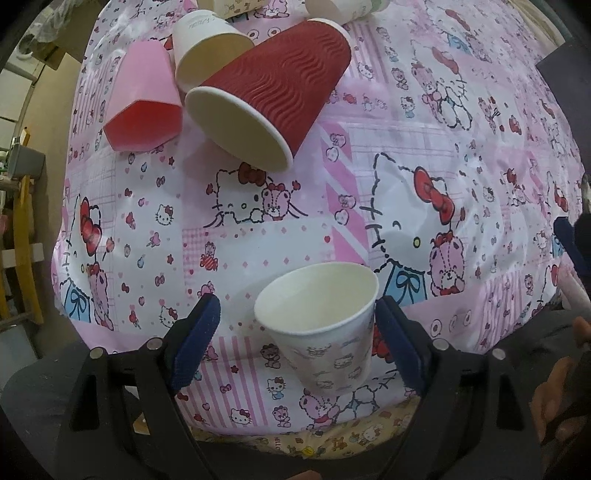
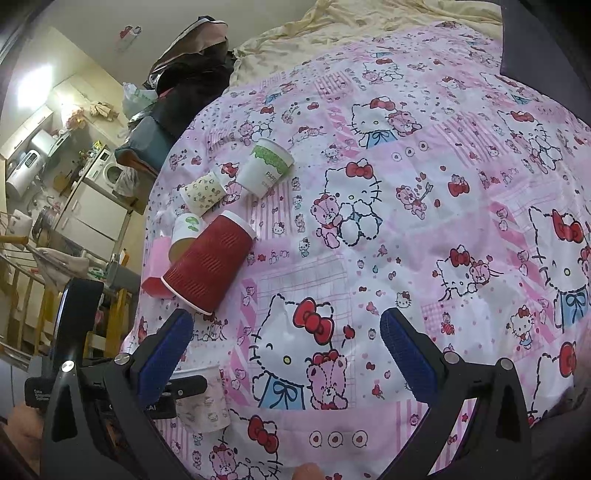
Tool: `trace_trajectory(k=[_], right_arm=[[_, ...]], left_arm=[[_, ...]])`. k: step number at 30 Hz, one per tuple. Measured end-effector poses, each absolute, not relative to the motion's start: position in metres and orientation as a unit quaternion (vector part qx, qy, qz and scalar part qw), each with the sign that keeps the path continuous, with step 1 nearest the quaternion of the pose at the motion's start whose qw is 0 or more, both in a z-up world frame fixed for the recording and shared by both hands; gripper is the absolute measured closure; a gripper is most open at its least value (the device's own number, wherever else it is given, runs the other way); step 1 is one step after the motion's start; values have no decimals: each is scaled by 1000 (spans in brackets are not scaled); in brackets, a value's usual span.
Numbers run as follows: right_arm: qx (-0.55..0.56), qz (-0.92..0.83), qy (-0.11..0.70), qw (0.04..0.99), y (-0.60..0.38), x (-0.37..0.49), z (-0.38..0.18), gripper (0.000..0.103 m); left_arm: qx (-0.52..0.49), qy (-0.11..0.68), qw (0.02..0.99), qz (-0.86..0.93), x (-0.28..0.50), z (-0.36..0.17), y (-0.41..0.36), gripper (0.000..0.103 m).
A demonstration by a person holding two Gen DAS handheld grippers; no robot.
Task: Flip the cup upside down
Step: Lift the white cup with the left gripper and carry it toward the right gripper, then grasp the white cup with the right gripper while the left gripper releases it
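Observation:
A white paper cup with a faint cartoon print (image 1: 325,332) stands mouth up on the pink patterned bedspread (image 1: 295,229), tilted a little. It sits between the blue pads of my left gripper (image 1: 295,332), whose jaws are wide open; the right pad (image 1: 395,343) is at the cup's side, the left pad (image 1: 195,339) is apart from it. The same cup (image 2: 207,398) shows at the lower left of the right wrist view, partly hidden by the left gripper's body. My right gripper (image 2: 288,350) is open and empty above the bedspread (image 2: 406,221).
A red ribbed cup (image 1: 266,99), a pink faceted cup (image 1: 144,107) and a white cup (image 1: 207,48) lie on their sides at the far left. More paper cups (image 2: 266,166) lie beyond. A yellow blanket (image 2: 332,33) and room clutter border the bed.

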State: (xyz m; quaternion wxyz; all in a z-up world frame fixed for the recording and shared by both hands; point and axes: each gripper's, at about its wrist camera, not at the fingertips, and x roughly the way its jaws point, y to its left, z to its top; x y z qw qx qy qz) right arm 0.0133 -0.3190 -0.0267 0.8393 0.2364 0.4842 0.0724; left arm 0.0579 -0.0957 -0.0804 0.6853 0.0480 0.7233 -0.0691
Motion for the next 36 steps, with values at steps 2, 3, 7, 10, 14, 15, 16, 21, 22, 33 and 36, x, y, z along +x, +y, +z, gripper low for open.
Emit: trace_trajectory(k=[2,3,7,10,14,15,16,21,22,33,36], right_arm=[[235,73,484,840,-319,13,-27,0],[235,72,484,840,-319,13,-27,0],[236,72,484,839,-319,13,-27,0],[236,72,485,839,-319,13,-27,0],[236,72,485,839,-319,13,-27,0],[236,72,485,839,-319,13,-27,0],[236,72,485,839,-319,13,-27,0],[236,72,485,839,-319,13,-27,0],[236,72,485,839,-319,13,-27,0],[232,64,486,840,-323,13,-30,0],[228,53,491,839,-325,12,-34,0]], left_arm=[[47,722,686,-72,58,-77,-97,19],[48,722,687,-73,58,-76,-98,19],[49,721,687,-74,60,-75,-100,19],[46,722,685,-79,59,-77,-100,19],[45,718,688,-88,56,-73,-107,19],[44,718,688,-90,56,-72,-108,19],[43,719,688,-91,55,-72,-109,19],[49,718,689,-91,55,-72,-114,19],[47,718,688,-91,54,-74,-113,19],[36,698,708,-106,49,-51,-105,19],[28,674,731,-105,41,-40,-87,19]])
